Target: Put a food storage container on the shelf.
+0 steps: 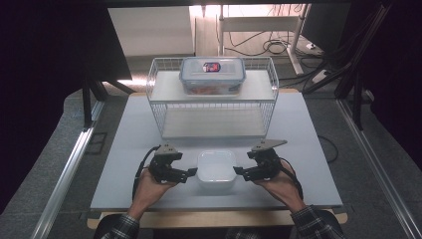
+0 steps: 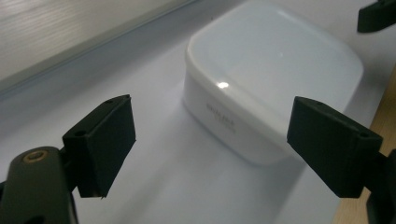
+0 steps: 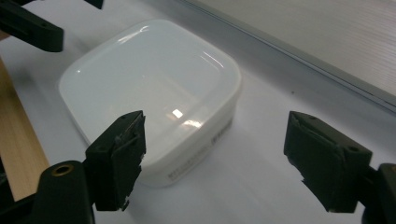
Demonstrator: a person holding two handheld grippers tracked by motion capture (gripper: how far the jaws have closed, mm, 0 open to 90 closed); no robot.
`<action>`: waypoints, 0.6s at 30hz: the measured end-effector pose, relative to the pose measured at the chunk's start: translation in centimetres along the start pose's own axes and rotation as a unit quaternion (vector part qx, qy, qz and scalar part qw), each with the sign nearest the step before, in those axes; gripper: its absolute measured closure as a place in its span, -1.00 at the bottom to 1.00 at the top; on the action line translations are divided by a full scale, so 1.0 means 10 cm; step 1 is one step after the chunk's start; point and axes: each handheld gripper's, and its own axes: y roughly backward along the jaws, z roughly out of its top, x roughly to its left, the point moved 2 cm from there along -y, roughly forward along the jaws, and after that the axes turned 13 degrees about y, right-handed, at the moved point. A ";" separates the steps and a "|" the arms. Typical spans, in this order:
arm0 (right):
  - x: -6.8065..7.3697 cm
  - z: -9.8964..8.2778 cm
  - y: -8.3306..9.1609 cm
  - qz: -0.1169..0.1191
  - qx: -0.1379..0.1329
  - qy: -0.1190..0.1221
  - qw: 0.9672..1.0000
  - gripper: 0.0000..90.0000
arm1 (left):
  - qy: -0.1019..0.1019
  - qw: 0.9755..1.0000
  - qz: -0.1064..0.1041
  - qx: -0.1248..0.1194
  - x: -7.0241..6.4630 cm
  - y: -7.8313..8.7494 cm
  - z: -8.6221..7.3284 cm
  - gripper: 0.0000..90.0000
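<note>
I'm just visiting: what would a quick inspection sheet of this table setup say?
Surface: pale table, wooden front edge.
Job's things: white container, lid on, near front edge between both grippers.
Clutter: wire basket at the back; clear lidded box on its upper shelf.
Grippers: left gripper open beside the container's left; right gripper open at its right; neither touches it.
Cables: one trails from each gripper; more lie on the floor behind.
Surroundings: grey floor, dark curtains, metal rails.
</note>
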 end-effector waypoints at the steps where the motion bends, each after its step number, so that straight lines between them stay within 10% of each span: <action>1: -0.01 0.03 -0.05 0.010 0.004 -0.006 1.000 -0.54 | 0.001 1.000 -0.007 0.004 -0.02 -0.06 0.04 -0.64; 11: -0.02 0.03 -0.31 0.062 0.025 -0.041 0.997 -0.63 | 0.038 0.996 -0.059 0.046 -0.02 -0.38 0.03 -0.72; 18: 0.01 -0.04 -0.29 0.119 0.034 -0.099 0.987 -0.37 | 0.073 0.990 -0.097 0.072 -0.06 -0.32 -0.06 -0.51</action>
